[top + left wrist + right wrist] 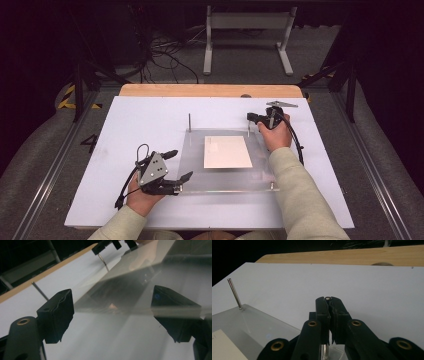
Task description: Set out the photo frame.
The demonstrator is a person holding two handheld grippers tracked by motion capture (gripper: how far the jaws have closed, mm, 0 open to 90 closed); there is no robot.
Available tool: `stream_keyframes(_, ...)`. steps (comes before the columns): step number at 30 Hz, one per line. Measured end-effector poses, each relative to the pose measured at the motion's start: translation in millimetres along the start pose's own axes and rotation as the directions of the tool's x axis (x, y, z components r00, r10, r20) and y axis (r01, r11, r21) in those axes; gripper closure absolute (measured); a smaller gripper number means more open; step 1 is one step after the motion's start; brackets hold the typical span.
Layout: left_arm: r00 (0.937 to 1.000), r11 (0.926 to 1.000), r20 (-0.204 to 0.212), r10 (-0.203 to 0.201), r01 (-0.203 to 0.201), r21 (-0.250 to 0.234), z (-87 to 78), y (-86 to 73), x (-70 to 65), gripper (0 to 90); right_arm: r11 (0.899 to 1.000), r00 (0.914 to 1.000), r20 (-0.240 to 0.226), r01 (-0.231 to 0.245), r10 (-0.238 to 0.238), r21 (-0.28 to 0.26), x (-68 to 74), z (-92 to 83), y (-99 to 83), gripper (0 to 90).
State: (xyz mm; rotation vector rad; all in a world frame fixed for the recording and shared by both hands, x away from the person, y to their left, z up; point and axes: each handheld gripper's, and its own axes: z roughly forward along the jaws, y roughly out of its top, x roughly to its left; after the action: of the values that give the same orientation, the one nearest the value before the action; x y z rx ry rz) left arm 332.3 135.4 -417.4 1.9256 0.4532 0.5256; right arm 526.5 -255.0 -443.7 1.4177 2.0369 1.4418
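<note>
A clear acrylic plate (195,150) lies on the white board (125,125), with a white card (227,152) at its middle. Thin metal pins stand at its far corners: the left pin (189,122) and the right pin (248,129). My left gripper (180,165) is open at the plate's near left corner. In the left gripper view the plate's edge (140,280) runs between the spread jaws of the left gripper (112,297). My right gripper (329,301) is shut on the right pin (325,351), whose top shows between the jaws. The left pin (235,293) stands free.
The white board rests on a wooden table whose edge (210,90) shows at the back. A white metal stand (247,40) and loose cables (165,55) are on the floor beyond. Dark frame legs (77,85) flank the table.
</note>
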Motion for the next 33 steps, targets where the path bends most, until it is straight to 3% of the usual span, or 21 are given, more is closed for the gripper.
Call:
stream_keyframes(3, 0.9997, 0.9997, 0.025, -0.004, 0.005, -0.025, 5.4, 1.0, -0.9, 24.5, 1.0, 1.0, -0.006, -0.003, 0.003, 0.0, -0.7, -0.3, -0.3, 85.5)
stream_keyframes(8, 0.9994, 0.9993, 0.018, 0.029, -0.029, -0.023, 5.8, 3.5, -4.6, 46.7, 1.0, 0.9999, -0.003, -0.01, 0.01, -0.001, -0.3, -0.3, -0.2, 85.4)
stream_keyframes(15, 0.9986, 0.9984, -0.008, 0.053, -0.053, 0.021, 7.6, 5.1, -8.2, 48.3, 1.0, 0.9998, 0.012, 0.015, -0.015, 0.018, 3.1, -5.8, 2.6, 83.7)
stream_keyframes(17, 0.9986, 0.9985, -0.011, 0.051, -0.051, 0.019, 7.7, 5.7, -8.2, 48.9, 1.0, 0.9994, 0.026, 0.022, -0.023, 0.021, 3.5, -11.8, 3.7, 75.4)
stream_keyframes(21, 0.9988, 0.9987, -0.009, 0.048, -0.047, 0.019, 7.5, 6.5, -7.2, 48.9, 0.997, 0.9972, 0.024, 0.071, -0.071, -0.035, 9.8, -36.6, 4.8, 67.4)
stream_keyframes(26, 0.9991, 0.999, -0.014, 0.04, -0.039, 0.023, 7.3, 7.8, -7.6, 48.9, 0.984, 0.9855, -0.009, 0.169, -0.17, -0.052, 23.7, -75.2, -0.2, 62.8)
stream_keyframes(27, 0.9991, 0.9989, -0.014, 0.041, -0.04, 0.025, 7.3, 8.5, -7.2, 48.9, 0.979, 0.9801, -0.012, 0.197, -0.198, -0.047, 30.4, -91.6, -5.7, 63.5)
stream_keyframes(29, 0.9994, 0.9991, -0.015, 0.032, -0.031, 0.03, 7.2, 12.2, -5.3, 48.7, 0.972, 0.973, -0.009, 0.23, -0.231, -0.044, 36.3, -106.8, -11.6, 62.4)
stream_keyframes(30, 0.9994, 0.9991, -0.015, 0.032, -0.031, 0.03, 7.2, 12.2, -5.3, 48.6, 0.972, 0.973, -0.009, 0.23, -0.231, -0.044, 36.3, -106.8, -11.6, 62.4)
stream_keyframes(33, 1.0, 0.9995, -0.008, 0.001, 0.0, 0.032, 7.2, 19.1, -1.0, 47.8, 0.971, 0.9736, -0.025, 0.224, -0.227, -0.081, 43.7, -130.5, -21.3, 57.3)
